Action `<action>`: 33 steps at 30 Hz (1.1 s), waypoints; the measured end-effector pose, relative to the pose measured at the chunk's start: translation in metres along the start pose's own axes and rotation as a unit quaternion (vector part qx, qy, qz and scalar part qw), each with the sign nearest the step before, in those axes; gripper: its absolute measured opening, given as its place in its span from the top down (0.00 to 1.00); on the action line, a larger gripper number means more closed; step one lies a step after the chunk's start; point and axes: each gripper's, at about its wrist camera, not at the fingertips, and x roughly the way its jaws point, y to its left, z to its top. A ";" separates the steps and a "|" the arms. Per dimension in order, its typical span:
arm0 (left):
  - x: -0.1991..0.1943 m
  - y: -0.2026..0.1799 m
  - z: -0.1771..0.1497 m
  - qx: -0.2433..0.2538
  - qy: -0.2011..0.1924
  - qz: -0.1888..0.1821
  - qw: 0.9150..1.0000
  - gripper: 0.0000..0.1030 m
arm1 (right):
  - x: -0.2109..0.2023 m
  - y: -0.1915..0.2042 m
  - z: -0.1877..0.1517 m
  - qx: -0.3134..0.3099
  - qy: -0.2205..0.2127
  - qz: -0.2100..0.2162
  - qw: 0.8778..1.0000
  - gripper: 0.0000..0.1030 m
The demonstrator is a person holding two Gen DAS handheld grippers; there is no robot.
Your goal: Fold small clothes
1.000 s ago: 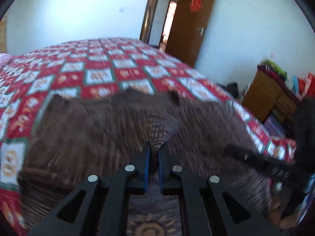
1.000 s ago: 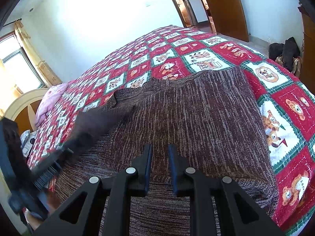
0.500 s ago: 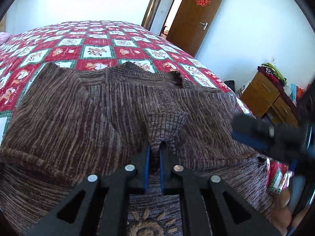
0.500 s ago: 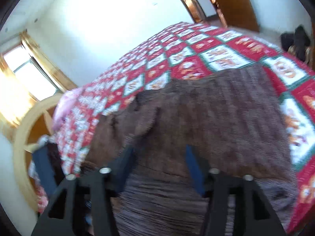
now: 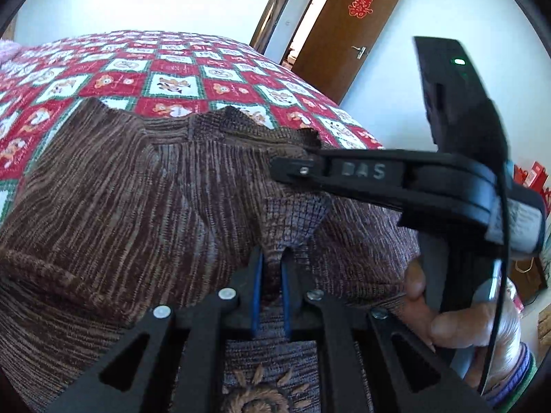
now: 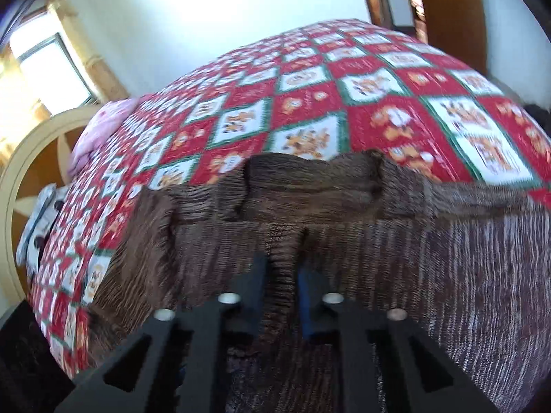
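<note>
Red, white and green checks fill the bedroom: a patchwork quilt point(image 5: 172, 79) covers the bed, a brown door point(image 5: 347, 31) stands open behind, and across the near part of the quilt lies the brown knit sweater point(image 5: 120, 199), the garment being folded.

Left tongs point(image 5: 270, 275) are clamped on a tented pinch of the knit, just as they were a second ago; no change on that side, the blue pads pressed to the fabric. The news is on the right! Half a second back the right tongs point(image 6: 280, 275) were spread wide above the sweater; now the two fingers stand much closer, with a ridge of knit rising between them. That view is smeared by motion, so whether the pads have fully bitten is hard to call, but it reads as a grip taken on the sweater. From the left wrist view, the right tool now reaches across the frame, its tip at the sweater's far edge near the collar, where before it hung off to the side.

What does that mean? Likely both tongs now have cloth, so a two-point lift and fold-over looks ready to begin. The sweater is still largely spread, with a fold already along its left side, so the folding is at an early stage.
</note>
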 end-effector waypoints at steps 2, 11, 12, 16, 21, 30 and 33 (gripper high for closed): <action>-0.001 0.002 0.000 -0.007 -0.002 -0.005 1.000 0.88 | -0.010 0.002 0.000 -0.004 -0.024 0.000 1.000 0.95; -0.015 -0.039 0.001 0.076 -0.048 0.025 0.996 0.89 | -0.052 -0.011 0.003 0.001 -0.100 -0.010 0.995 0.95; -0.007 -0.044 0.000 0.086 -0.033 0.034 0.995 0.88 | -0.050 -0.016 0.003 0.005 -0.094 -0.010 0.996 0.95; 0.006 -0.049 -0.001 0.103 0.006 0.025 0.994 0.64 | -0.019 -0.043 -0.005 0.051 -0.012 -0.028 0.998 0.93; -0.012 -0.036 -0.001 0.081 -0.005 0.034 0.996 0.43 | -0.054 -0.048 -0.001 0.067 -0.080 -0.045 0.993 0.90; -0.042 0.049 0.003 -0.008 -0.011 0.148 0.989 0.46 | -0.068 -0.008 -0.025 0.038 -0.043 0.032 0.998 0.89; -0.055 0.062 -0.001 -0.021 -0.018 0.155 0.988 0.49 | -0.048 0.001 -0.051 0.022 0.031 0.029 0.999 0.89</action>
